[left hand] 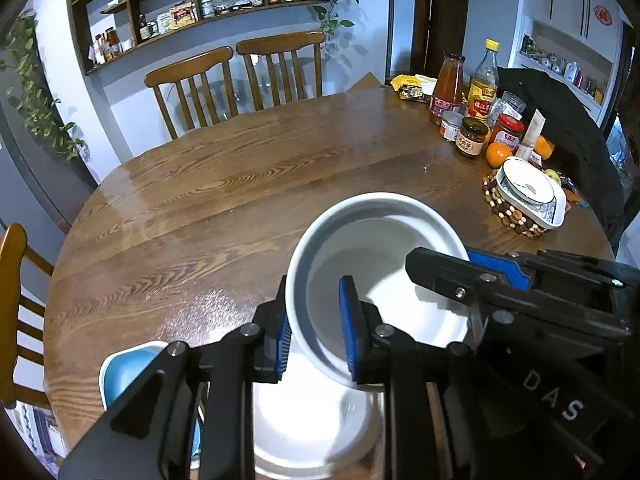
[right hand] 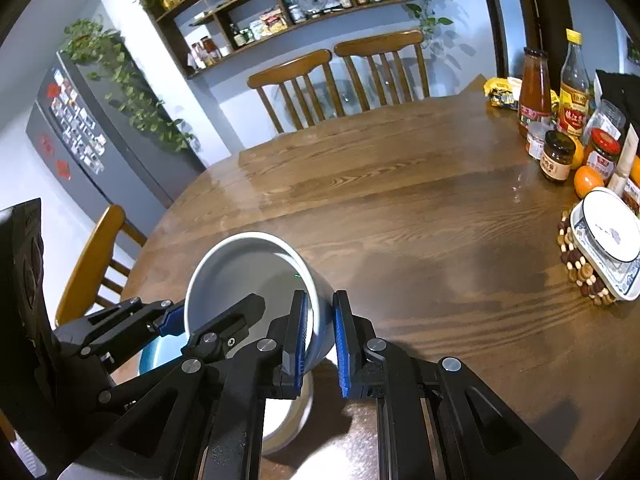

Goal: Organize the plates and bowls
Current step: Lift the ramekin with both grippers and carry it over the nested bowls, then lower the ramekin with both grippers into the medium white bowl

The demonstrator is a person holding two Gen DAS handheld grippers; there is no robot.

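Note:
A white bowl [left hand: 372,256] is held tilted above the round wooden table [left hand: 240,200]. My left gripper [left hand: 316,336] is shut on its left rim, one pad inside and one outside. My right gripper [right hand: 320,340] is shut on its right rim; the bowl shows in the right wrist view [right hand: 248,276] too. Each gripper shows in the other's view, the right one [left hand: 480,276] and the left one [right hand: 168,320]. Below the held bowl sits another white bowl [left hand: 312,432]. A blue bowl [left hand: 124,368] lies at the near left. A stack of patterned dishes [left hand: 528,196] rests on a beaded trivet at the right.
Sauce bottles, jars and oranges [left hand: 476,112] crowd the table's far right. Two wooden chairs [left hand: 240,76] stand behind the table, another chair [left hand: 16,304] at the left. A wall shelf with jars hangs behind. A dark jacket [left hand: 560,120] lies at the right.

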